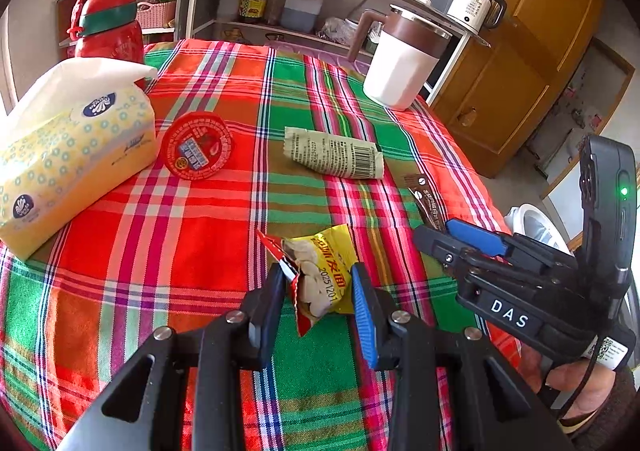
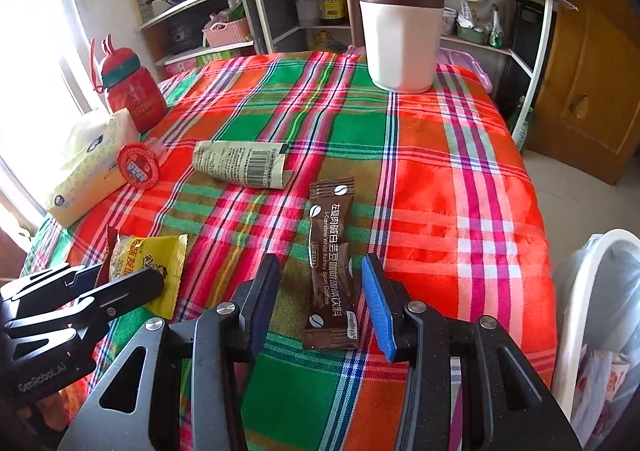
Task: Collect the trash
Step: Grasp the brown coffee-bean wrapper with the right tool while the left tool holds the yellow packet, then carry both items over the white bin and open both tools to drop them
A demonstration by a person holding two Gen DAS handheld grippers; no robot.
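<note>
A crumpled yellow snack wrapper (image 1: 320,275) lies on the plaid tablecloth (image 1: 216,235) between the jaws of my left gripper (image 1: 318,285), which is open around it. It also shows in the right wrist view (image 2: 152,267). A brown coffee sachet (image 2: 330,267) lies flat between the jaws of my right gripper (image 2: 320,291), which is open. A rolled greenish wrapper (image 1: 334,157) and a red round lid (image 1: 198,151) lie further back.
A tissue pack (image 1: 68,159) and red bottle (image 1: 108,23) stand at the left. A white and brown mug (image 1: 400,63) stands at the back. A white bin with a bag (image 2: 600,315) stands beside the table's right edge. Shelves stand behind.
</note>
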